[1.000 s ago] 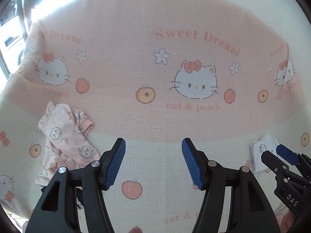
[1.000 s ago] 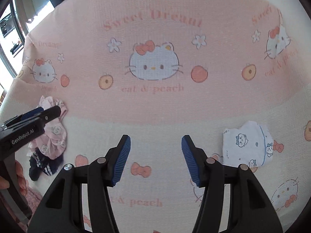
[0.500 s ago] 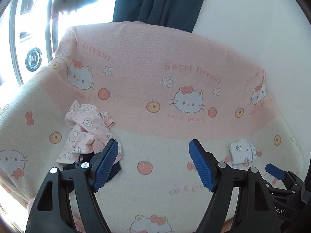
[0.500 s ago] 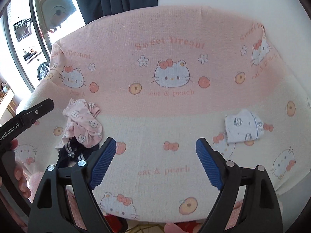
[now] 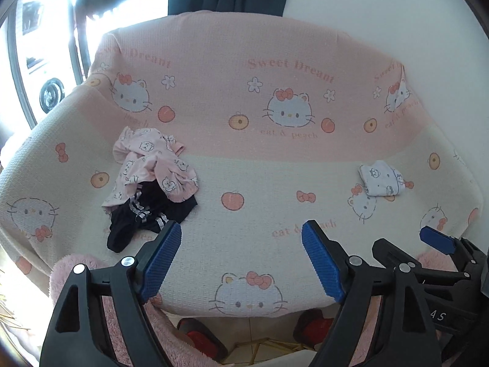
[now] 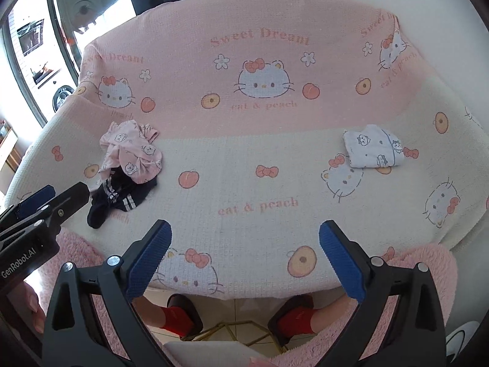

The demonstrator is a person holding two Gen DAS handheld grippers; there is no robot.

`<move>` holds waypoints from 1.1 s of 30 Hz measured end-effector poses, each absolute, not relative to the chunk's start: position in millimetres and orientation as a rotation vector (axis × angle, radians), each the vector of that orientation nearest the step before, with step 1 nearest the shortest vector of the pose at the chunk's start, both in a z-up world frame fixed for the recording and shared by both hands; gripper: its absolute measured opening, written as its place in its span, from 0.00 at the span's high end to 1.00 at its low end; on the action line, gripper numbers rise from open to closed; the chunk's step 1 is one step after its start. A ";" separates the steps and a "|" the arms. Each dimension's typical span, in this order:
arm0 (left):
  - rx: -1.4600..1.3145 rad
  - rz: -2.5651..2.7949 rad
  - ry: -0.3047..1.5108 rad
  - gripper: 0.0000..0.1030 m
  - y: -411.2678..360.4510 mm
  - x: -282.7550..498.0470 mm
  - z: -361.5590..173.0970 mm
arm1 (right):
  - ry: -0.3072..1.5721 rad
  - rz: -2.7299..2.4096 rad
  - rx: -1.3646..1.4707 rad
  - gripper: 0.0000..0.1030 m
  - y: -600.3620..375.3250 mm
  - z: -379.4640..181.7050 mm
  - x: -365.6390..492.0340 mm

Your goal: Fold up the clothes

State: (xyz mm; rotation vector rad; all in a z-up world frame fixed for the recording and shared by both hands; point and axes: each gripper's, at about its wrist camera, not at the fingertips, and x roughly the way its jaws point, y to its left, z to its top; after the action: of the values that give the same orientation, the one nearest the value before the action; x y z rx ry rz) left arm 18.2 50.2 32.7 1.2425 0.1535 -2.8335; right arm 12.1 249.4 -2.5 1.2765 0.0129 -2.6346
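The left gripper (image 5: 241,263) has its jaws wide apart and holds nothing. The right gripper (image 6: 244,260) is the same, wide apart with nothing in it. Both hang in the air in front of the sofa (image 5: 275,159), not touching any cloth.

The clothes to fold lie in a heap on the left side of the seat. A pink top (image 5: 152,165) sits on a dark piece (image 5: 143,217) with white stripes. They touch and look tangled.

What could go wrong, I think: a gripper could pinch both pieces at once, because the pink one lies right on the dark one. Then both would lift in a lump. A gripper could also grab the sofa cover under them, since it is soft too. And the heap is near the front edge, so a tug might drag it off.

Counting: two grippers. Two messy pieces in the heap. One white piece (image 6: 371,150), already folded, on the right side, well apart from the heap. Two feet in red socks (image 6: 177,318) show below the seat.
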 end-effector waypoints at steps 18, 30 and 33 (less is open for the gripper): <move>1.337 -2.857 0.289 0.19 43.7 10.6 16.6 | 0.093 -2.677 1.254 0.04 249.0 6.6 13.2; 1.341 -2.836 0.275 0.19 50.0 5.7 12.7 | 0.069 -2.672 1.293 0.04 251.3 -0.1 6.5; 1.345 -2.834 0.275 0.19 49.6 5.0 12.1 | 0.069 -2.670 1.295 0.04 251.3 -0.8 5.7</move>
State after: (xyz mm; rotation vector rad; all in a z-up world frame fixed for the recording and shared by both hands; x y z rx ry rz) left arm 5.0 49.6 12.1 1.3448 0.2751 -2.8338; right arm 5.7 251.3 -0.8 1.2952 0.0686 -2.6702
